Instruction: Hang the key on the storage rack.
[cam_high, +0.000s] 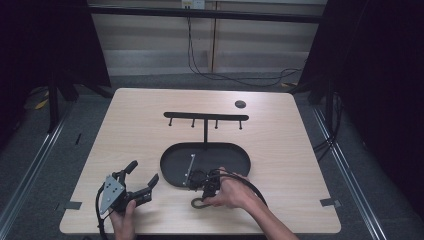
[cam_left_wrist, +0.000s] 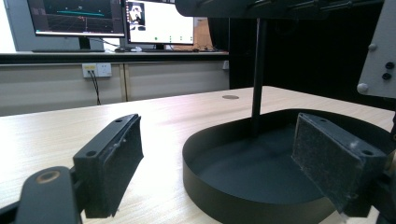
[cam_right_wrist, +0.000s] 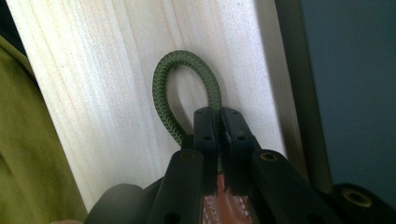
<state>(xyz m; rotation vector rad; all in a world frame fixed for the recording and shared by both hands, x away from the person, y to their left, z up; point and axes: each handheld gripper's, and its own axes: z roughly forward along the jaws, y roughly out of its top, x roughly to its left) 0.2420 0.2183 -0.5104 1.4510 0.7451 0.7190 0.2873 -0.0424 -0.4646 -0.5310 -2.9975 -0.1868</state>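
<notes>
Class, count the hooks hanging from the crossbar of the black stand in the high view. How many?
4. They hang in a row under the crossbar of the stand: one near its left end, two either side of the post, one near its right end.

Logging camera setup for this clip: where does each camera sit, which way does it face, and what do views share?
High view: above the near edge, looking forward and down on the table; both forearms, left gripper, right gripper.
Left gripper view: low, facing the black tray; open jaws.
Right gripper view: facing down; jaws shut on a green cord loop.
Shared: the tray and loop also show in the high view.
</notes>
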